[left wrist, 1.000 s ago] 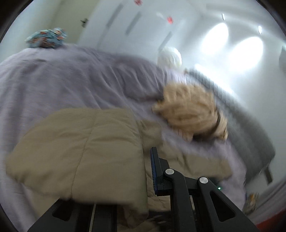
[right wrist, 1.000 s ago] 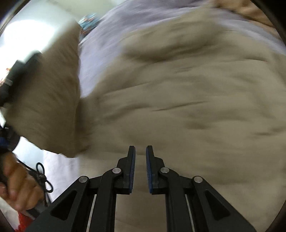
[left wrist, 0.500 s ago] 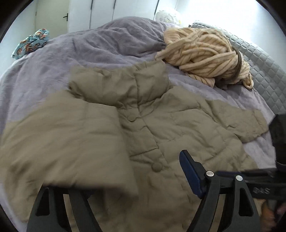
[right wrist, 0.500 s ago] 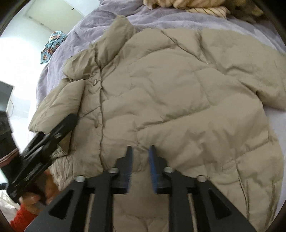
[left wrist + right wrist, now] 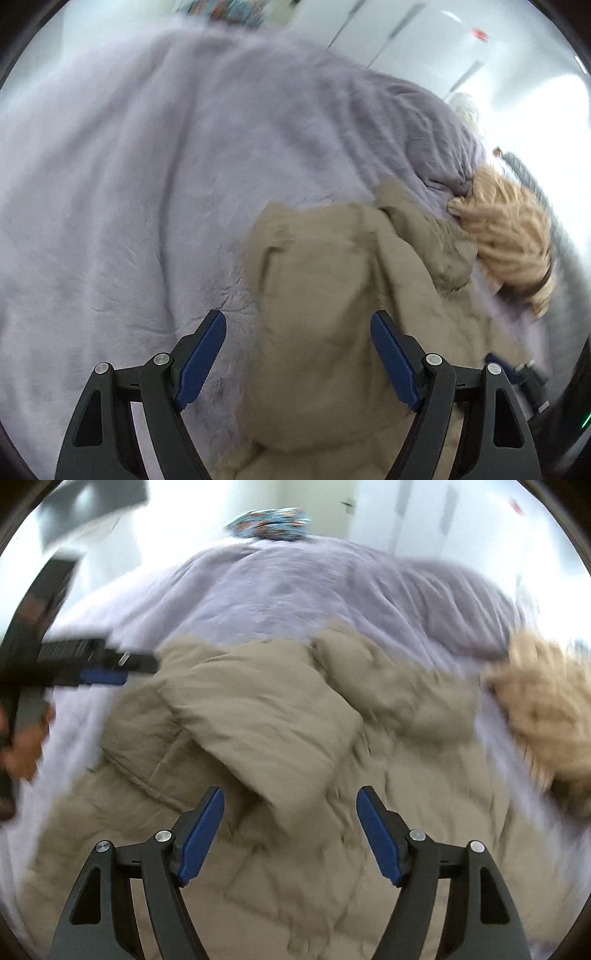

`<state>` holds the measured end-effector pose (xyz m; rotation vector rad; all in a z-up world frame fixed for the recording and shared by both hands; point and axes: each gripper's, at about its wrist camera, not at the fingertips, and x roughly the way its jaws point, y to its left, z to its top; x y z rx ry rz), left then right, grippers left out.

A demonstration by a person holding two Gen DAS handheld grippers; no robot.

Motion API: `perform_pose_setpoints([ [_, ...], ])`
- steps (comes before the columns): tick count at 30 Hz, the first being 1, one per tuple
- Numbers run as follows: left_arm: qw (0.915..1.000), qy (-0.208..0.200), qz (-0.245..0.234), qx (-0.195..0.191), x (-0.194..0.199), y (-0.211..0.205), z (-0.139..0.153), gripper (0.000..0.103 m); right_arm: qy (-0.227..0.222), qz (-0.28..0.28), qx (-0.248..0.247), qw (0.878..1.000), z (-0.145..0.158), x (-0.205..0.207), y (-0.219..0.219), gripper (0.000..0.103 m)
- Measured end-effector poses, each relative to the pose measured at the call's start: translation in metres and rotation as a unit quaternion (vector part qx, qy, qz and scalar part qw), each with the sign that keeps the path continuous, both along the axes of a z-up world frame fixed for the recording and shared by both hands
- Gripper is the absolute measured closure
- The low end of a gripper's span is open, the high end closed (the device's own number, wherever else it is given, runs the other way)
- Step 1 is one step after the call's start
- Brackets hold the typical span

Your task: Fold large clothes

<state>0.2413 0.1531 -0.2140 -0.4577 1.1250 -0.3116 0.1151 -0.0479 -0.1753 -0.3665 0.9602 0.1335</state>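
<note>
Nearest the right wrist camera, the right claw [image 5: 290,827] hangs over the tan puffer jacket [image 5: 280,738] with its jaws opening and nothing pinched between the blue pads. In the left wrist view the left claw [image 5: 298,360] stands wide and empty, over the jacket's edge and the bare cover beside it. The jacket lies on a bed under a lilac fleecy blanket [image 5: 147,177], one sleeve [image 5: 258,716] folded across its front; its lower hem is cut off by the frame. Just beyond its shoulder sits a heap of cream striped cloth [image 5: 546,716], blurred. At the bed's far edge lies a small bundle of blue patterned fabric [image 5: 269,524]. Behind are white wardrobe doors [image 5: 417,40] and bright, washed-out light. Both views are smeared by motion, so seams and buttons are hard to read.
</note>
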Motion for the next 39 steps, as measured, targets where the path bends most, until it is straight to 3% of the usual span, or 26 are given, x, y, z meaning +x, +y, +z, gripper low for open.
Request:
perform_pose_setpoints([
  [3, 0.9972, 0.037, -0.003, -0.065, 0.028, 0.005, -0.026, 0.022, -0.036, 0.005, -0.074, 0.997, -0.012, 0.011, 0.019, 0.026],
  [4, 0.9967, 0.04, 0.002, -0.07, 0.034, 0.004, -0.032, 0.034, -0.041, -0.001, -0.079, 0.996, -0.012, 0.014, 0.02, 0.026],
  [5, 0.9966, 0.038, 0.006, -0.072, 0.038, 0.002, -0.034, 0.054, -0.042, -0.012, -0.075, 0.996, -0.012, 0.019, 0.017, 0.026],
  [6, 0.9962, 0.038, 0.003, -0.078, 0.044, -0.001, -0.036, 0.082, -0.045, -0.032, -0.058, 0.997, -0.009, 0.024, 0.008, 0.04],
  [7, 0.9969, 0.032, 0.005, -0.071, 0.044, -0.004, -0.036, 0.083, -0.045, -0.046, -0.041, 0.997, -0.006, 0.026, 0.0, 0.061],
  [8, 0.9983, 0.015, 0.003, -0.057, 0.045, -0.009, -0.033, 0.087, -0.034, -0.073, -0.003, 0.997, -0.003, 0.029, -0.016, 0.1],
  [10, 0.9992, -0.026, -0.03, 0.009, 0.039, -0.024, -0.022, 0.087, -0.026, -0.138, 0.08, 0.987, 0.002, 0.028, -0.052, 0.099],
  [12, 0.9957, -0.042, -0.056, 0.06, 0.039, -0.034, -0.019, 0.087, -0.006, -0.217, 0.196, 0.956, -0.004, 0.019, -0.102, 0.099],
  [13, 0.9942, -0.044, -0.066, 0.072, 0.041, -0.037, -0.02, 0.087, 0.012, -0.262, 0.26, 0.929, -0.015, 0.013, -0.128, 0.099],
  [15, 0.9939, -0.039, -0.07, 0.076, 0.046, -0.04, -0.026, 0.087, 0.058, -0.342, 0.404, 0.847, -0.054, -0.001, -0.173, 0.099],
  [16, 0.9943, -0.034, -0.067, 0.076, 0.048, -0.04, -0.03, 0.087, 0.073, -0.368, 0.438, 0.817, -0.071, -0.008, -0.184, 0.098],
  [18, 0.9942, -0.032, -0.06, 0.083, 0.048, -0.039, -0.034, 0.087, 0.079, -0.397, 0.494, 0.769, -0.093, -0.021, -0.198, 0.095],
  [19, 0.9939, -0.033, -0.059, 0.087, 0.048, -0.039, -0.034, 0.086, 0.079, -0.402, 0.509, 0.757, -0.096, -0.026, -0.201, 0.095],
  [20, 0.9935, -0.034, -0.055, 0.094, 0.047, -0.037, -0.032, 0.086, 0.08, -0.403, 0.511, 0.755, -0.095, -0.028, -0.202, 0.092],
  [23, 0.9922, -0.032, -0.043, 0.113, 0.042, -0.027, -0.019, 0.071, 0.085, -0.394, 0.478, 0.78, -0.076, -0.035, -0.206, 0.08],
  [25, 0.991, -0.043, -0.026, 0.124, 0.034, -0.015, -0.002, 0.045, 0.083, -0.391, 0.447, 0.801, -0.062, -0.042, -0.211, 0.079],
  [30, 0.9899, -0.071, -0.017, 0.122, 0.006, 0.004, 0.039, 0.045, 0.038, -0.372, 0.372, 0.85, -0.021, -0.053, -0.225, 0.079],
  [33, 0.9885, -0.069, -0.042, 0.128, -0.018, -0.012, 0.042, 0.045, 0.036, -0.336, 0.334, 0.88, -0.011, -0.028, -0.224, 0.079],
  [35, 0.9862, -0.068, -0.055, 0.141, -0.031, -0.025, 0.04, 0.045, 0.038, -0.318, 0.314, 0.894, -0.01, -0.011, -0.221, 0.079],
  [37, 0.9836, -0.062, -0.067, 0.156, -0.043, -0.039, 0.03, 0.045, 0.042, -0.319, 0.275, 0.906, -0.01, 0.001, -0.218, 0.071],
  [39, 0.9836, -0.041, -0.06, 0.165, -0.047, -0.043, 0.017, 0.045, 0.045, -0.326, 0.28, 0.902, -0.015, 0.003, -0.223, 0.045],
])
